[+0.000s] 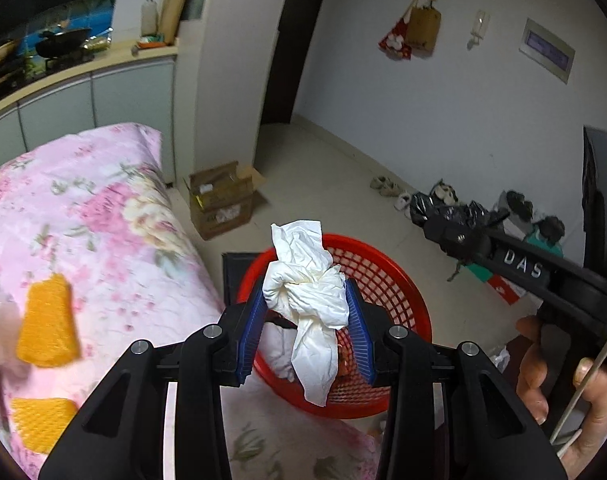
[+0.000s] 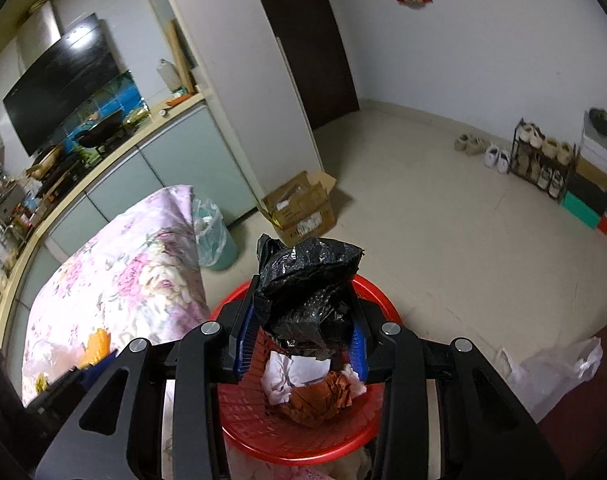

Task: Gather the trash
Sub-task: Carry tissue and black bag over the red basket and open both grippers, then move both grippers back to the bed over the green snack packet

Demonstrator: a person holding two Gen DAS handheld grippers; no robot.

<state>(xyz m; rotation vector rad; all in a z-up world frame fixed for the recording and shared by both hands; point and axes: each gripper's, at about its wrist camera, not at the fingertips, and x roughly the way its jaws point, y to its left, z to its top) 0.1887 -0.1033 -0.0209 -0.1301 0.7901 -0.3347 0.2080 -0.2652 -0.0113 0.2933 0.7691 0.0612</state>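
Over red basket (image 1: 415,300), holding trash.
Left hand-held gripper (image 1: 306,320) clamped on tissue (image 1: 311,300); right hand-held gripper (image 2: 303,336) clamped on black bag (image 2: 307,280); inside basket, white tissue and brown paper (image 2: 319,398).

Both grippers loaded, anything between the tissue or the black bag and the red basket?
Nothing visible. The left gripper holds the white tissue right over the red basket; the right gripper holds the crumpled black bag over the same basket, whose mouth is open, with some trash already inside.
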